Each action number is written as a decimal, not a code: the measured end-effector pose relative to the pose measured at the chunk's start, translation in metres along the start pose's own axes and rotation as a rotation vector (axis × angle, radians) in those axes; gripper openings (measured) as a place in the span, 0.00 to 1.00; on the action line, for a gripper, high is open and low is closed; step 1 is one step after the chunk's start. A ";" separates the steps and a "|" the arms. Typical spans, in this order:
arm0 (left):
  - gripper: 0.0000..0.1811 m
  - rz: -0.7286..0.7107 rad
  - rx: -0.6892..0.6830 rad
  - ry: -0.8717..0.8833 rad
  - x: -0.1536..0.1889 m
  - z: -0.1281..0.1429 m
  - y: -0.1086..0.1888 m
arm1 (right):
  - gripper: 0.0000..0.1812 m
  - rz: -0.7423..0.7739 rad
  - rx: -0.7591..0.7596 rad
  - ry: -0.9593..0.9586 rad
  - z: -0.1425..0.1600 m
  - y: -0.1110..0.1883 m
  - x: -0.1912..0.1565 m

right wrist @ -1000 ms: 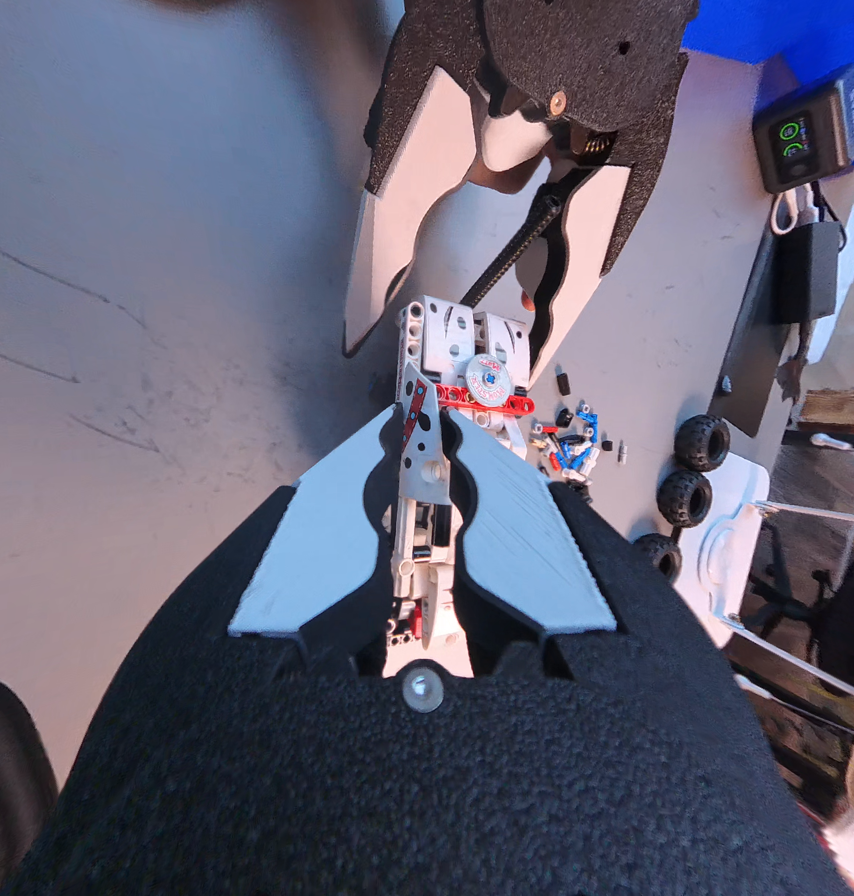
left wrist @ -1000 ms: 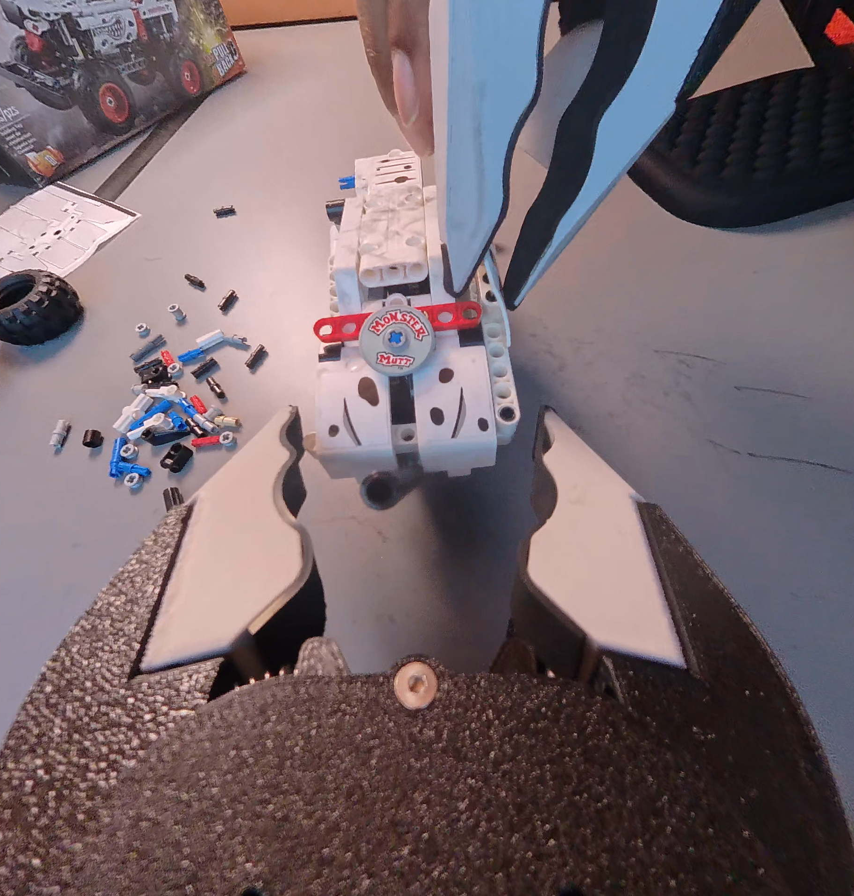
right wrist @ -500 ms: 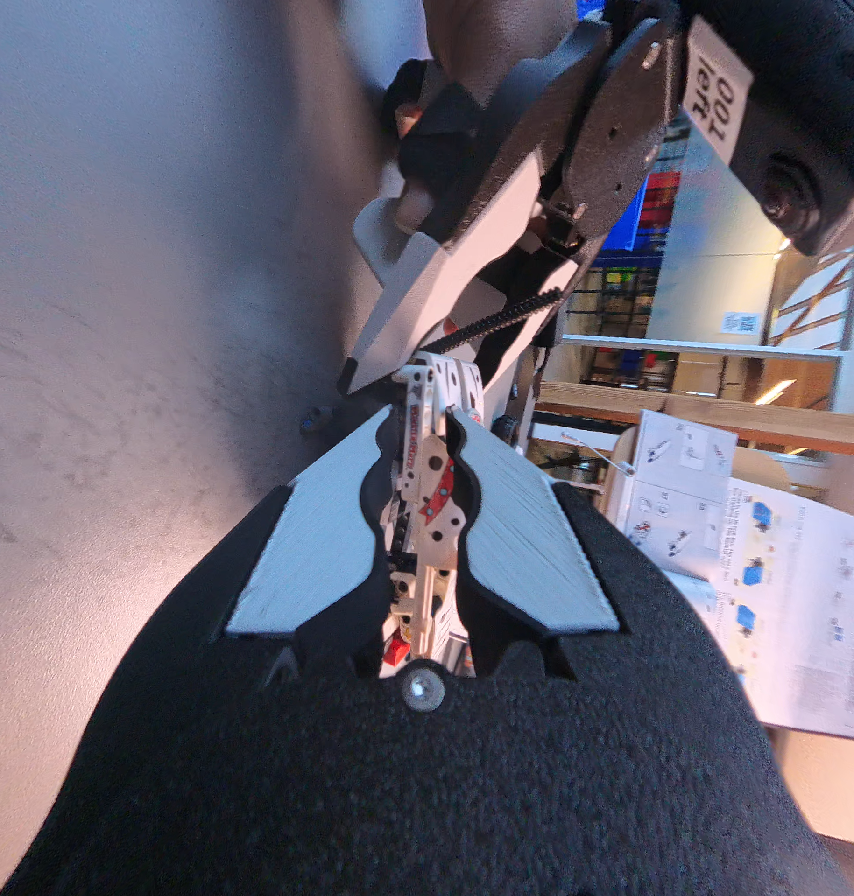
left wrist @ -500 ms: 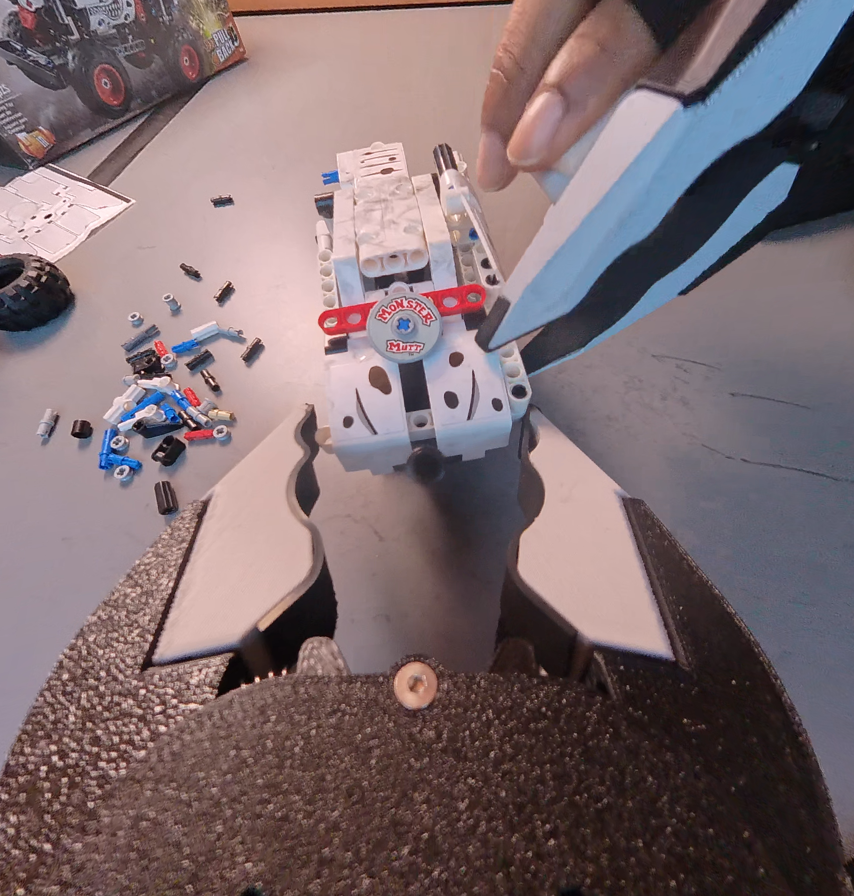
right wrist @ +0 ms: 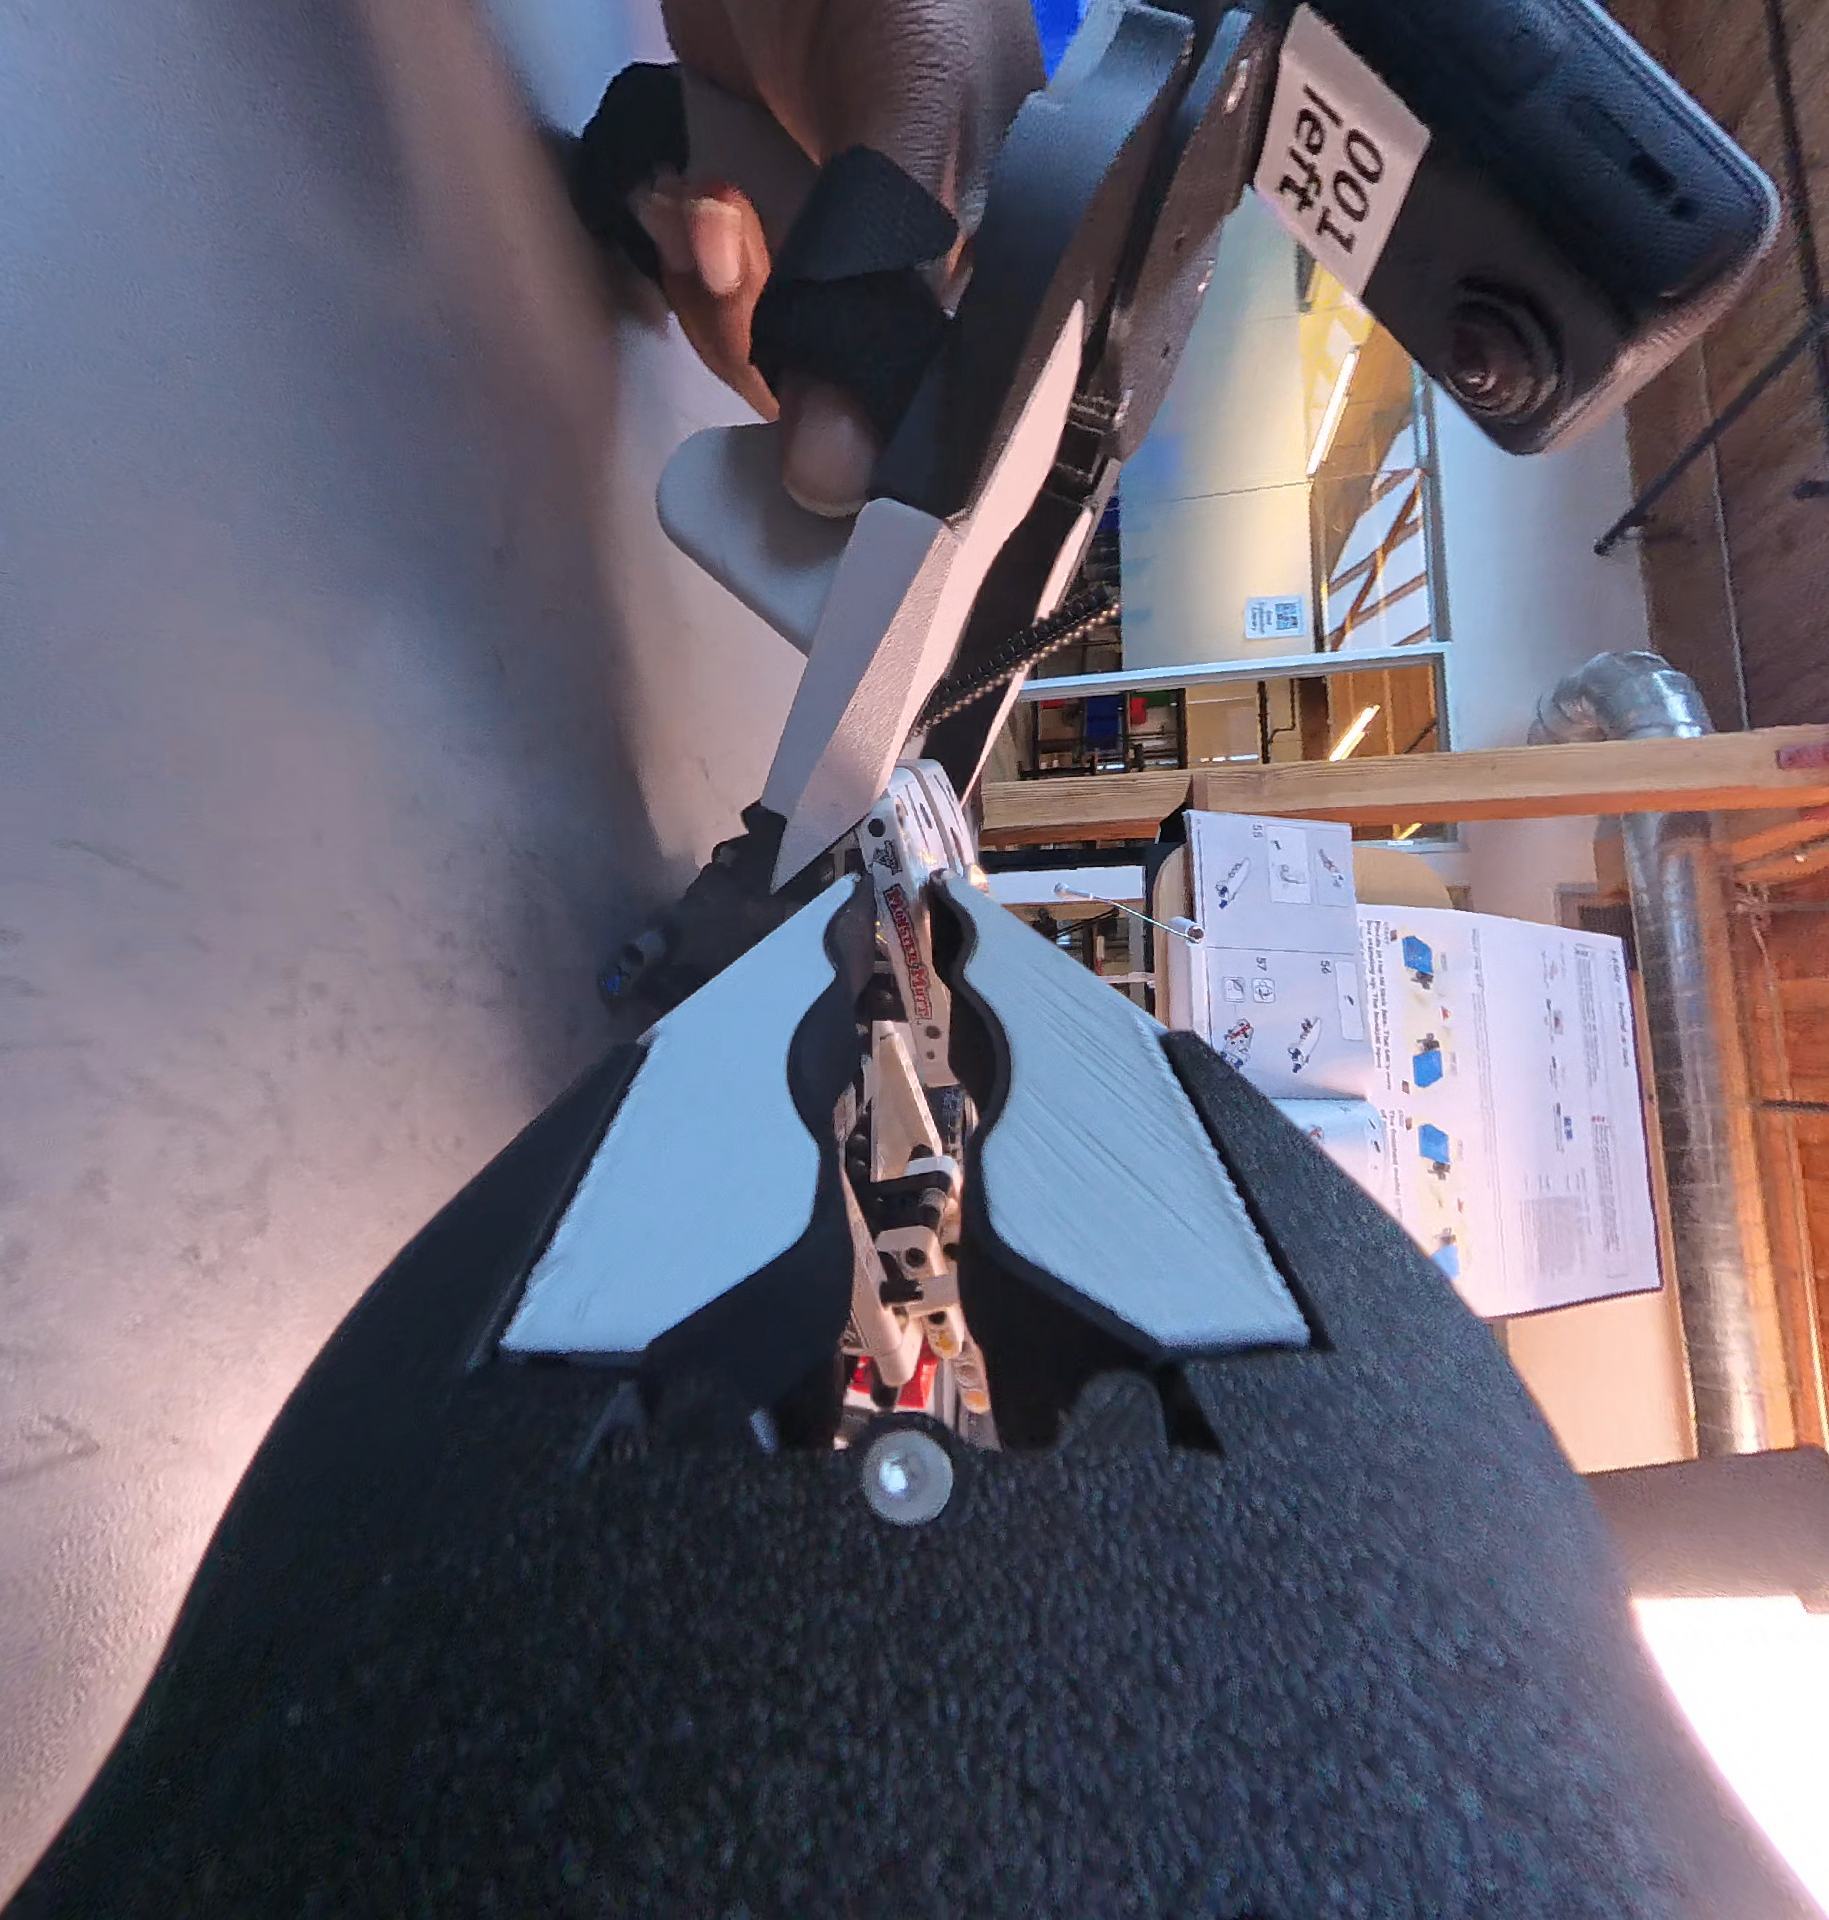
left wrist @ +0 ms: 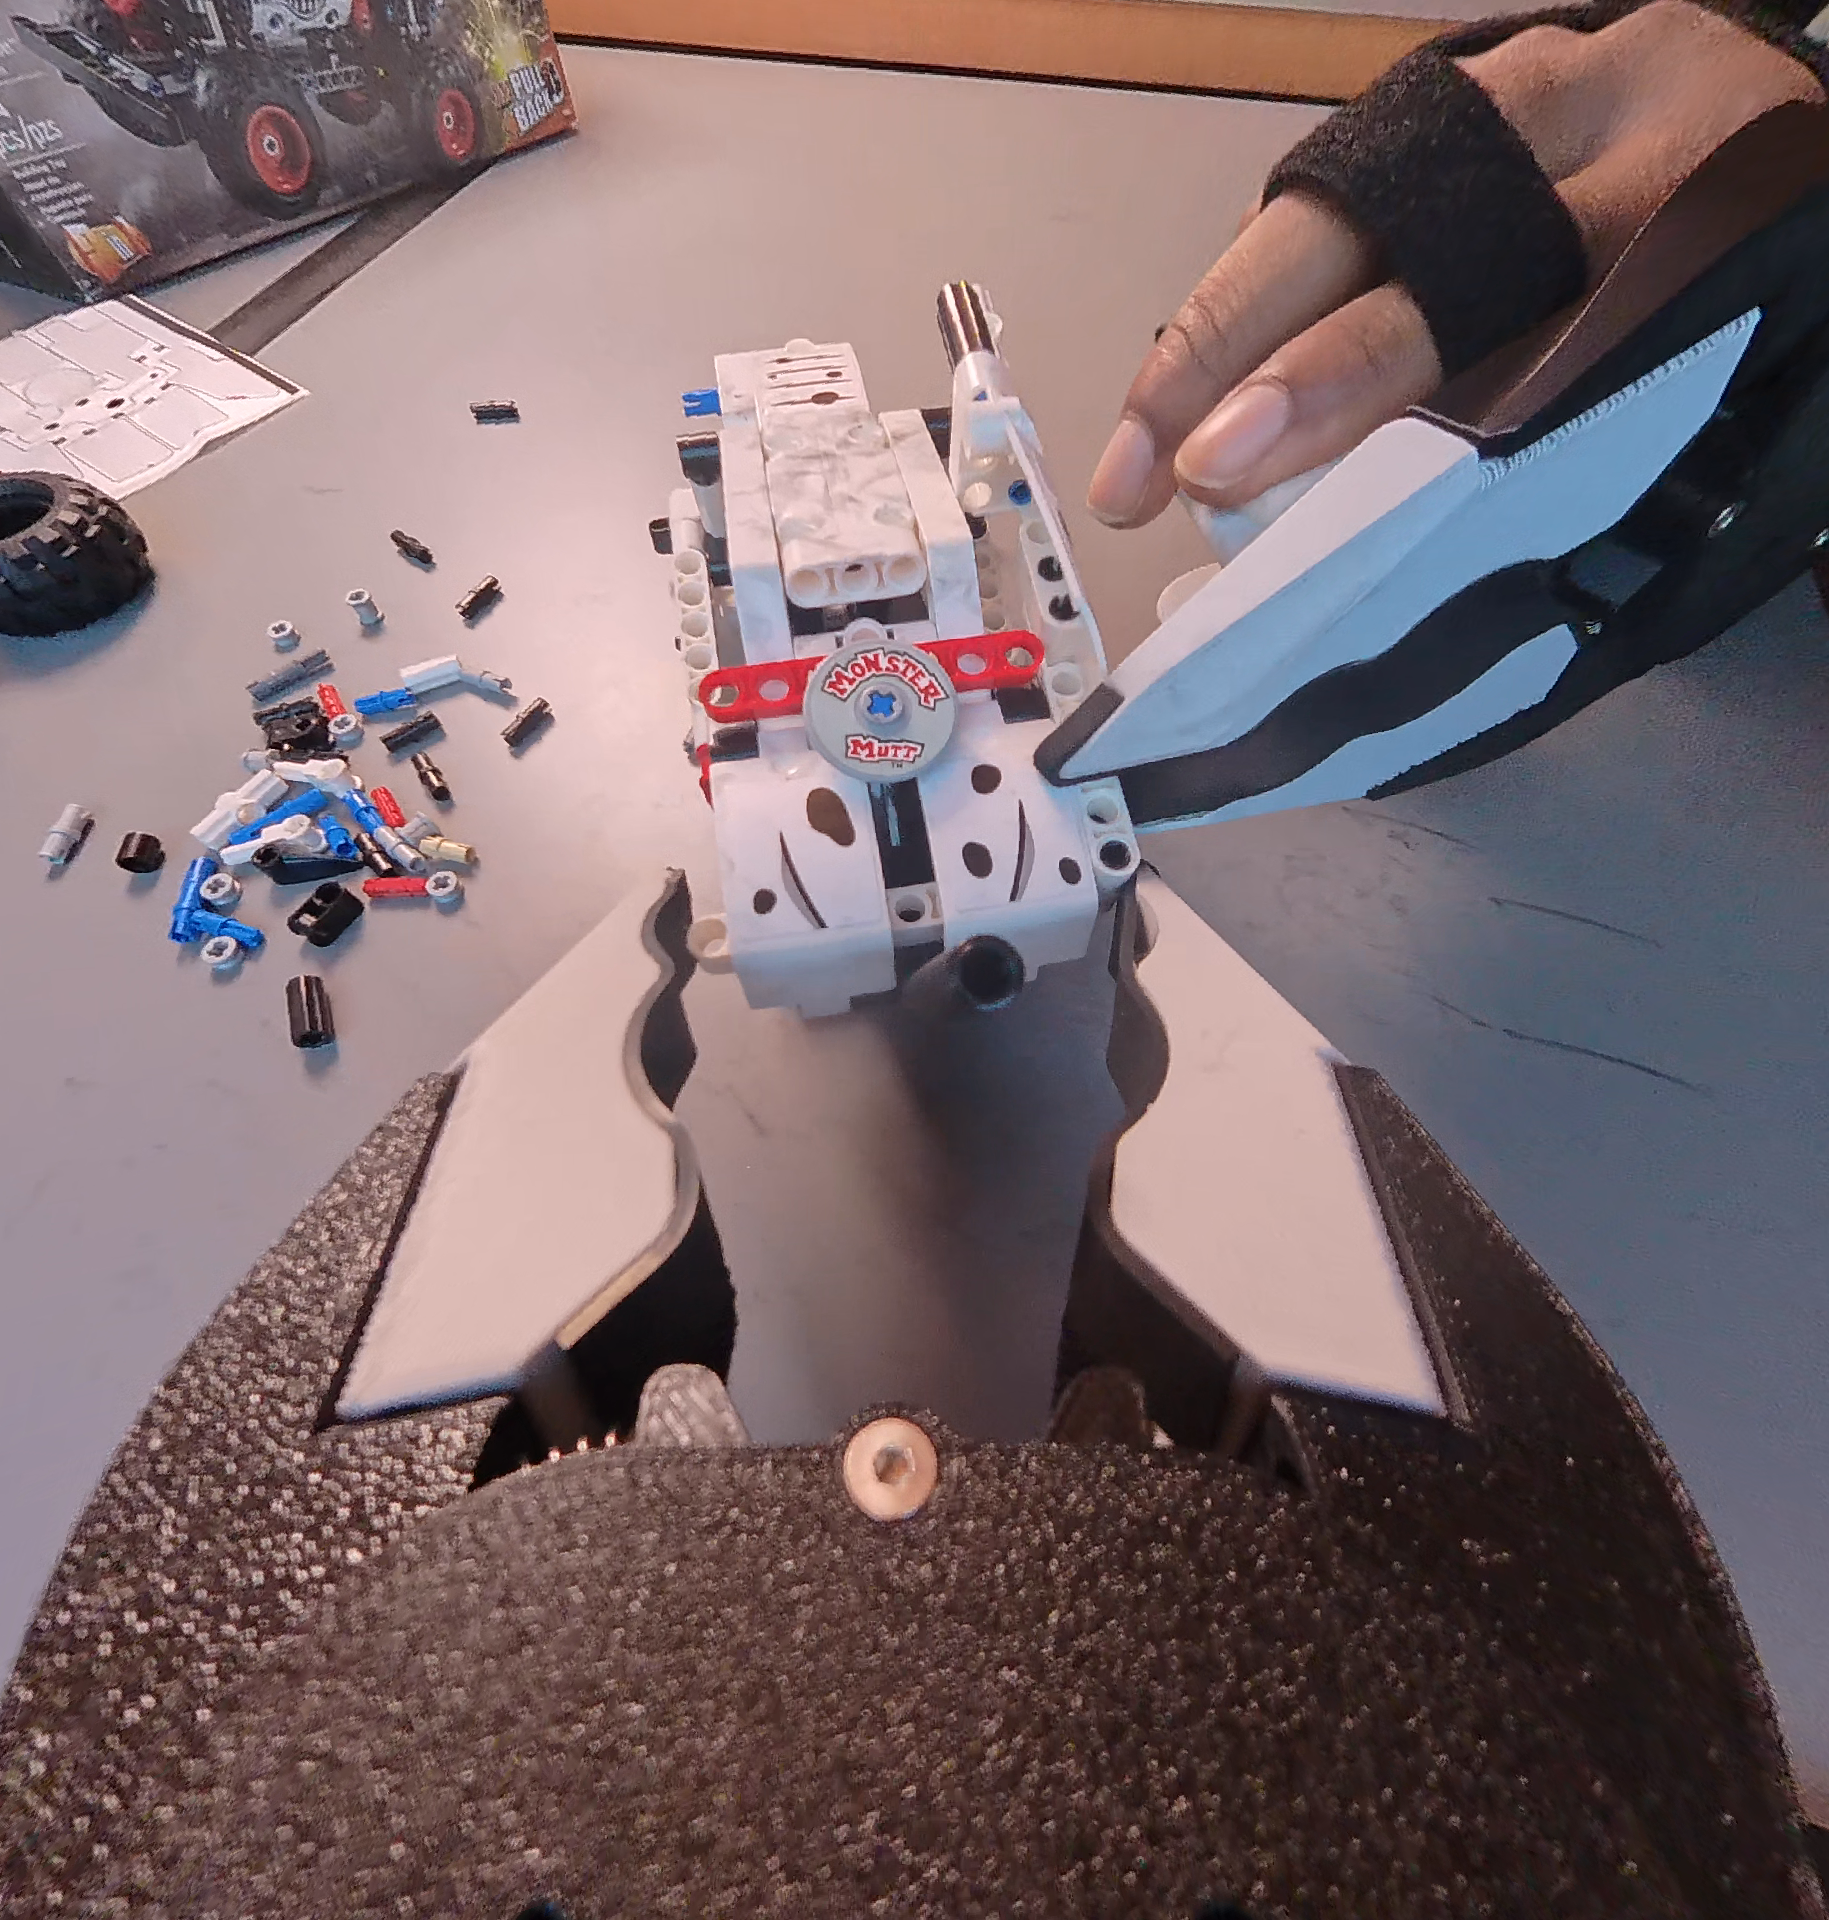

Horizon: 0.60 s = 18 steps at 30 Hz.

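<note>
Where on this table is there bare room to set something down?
Bare grey table lies right of the toy truck body, below the right gripper, and in front of the box. It is crowded left of the truck: loose small parts, a tyre, a paper sheet.
</note>
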<state>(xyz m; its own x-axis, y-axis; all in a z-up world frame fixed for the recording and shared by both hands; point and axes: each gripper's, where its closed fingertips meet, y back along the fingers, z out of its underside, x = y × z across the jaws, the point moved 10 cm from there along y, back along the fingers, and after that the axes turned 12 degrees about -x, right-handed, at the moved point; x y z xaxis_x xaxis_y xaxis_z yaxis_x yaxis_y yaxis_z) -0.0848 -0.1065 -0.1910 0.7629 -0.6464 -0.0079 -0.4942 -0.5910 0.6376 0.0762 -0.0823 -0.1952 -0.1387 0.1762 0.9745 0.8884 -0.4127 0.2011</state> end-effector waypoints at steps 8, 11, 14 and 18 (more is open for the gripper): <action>0.44 0.014 0.006 0.021 -0.002 0.001 0.001 | 0.03 0.016 0.041 -0.198 0.004 0.002 0.002; 0.45 -0.006 -0.001 0.011 -0.002 0.000 0.000 | 0.03 0.008 0.055 -0.179 0.006 0.001 0.002; 0.45 -0.003 0.001 0.017 -0.004 0.001 0.000 | 0.03 0.021 0.068 -0.198 0.008 0.003 0.003; 0.45 -0.018 0.003 0.009 -0.003 0.001 0.001 | 0.04 0.040 0.091 -0.228 0.011 0.019 0.012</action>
<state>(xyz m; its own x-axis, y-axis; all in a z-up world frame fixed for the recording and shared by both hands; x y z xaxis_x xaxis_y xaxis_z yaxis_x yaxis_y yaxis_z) -0.0878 -0.1053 -0.1909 0.7754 -0.6314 -0.0124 -0.4815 -0.6038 0.6353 0.0959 -0.0782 -0.1804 -0.0098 0.3629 0.9318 0.9282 -0.3434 0.1435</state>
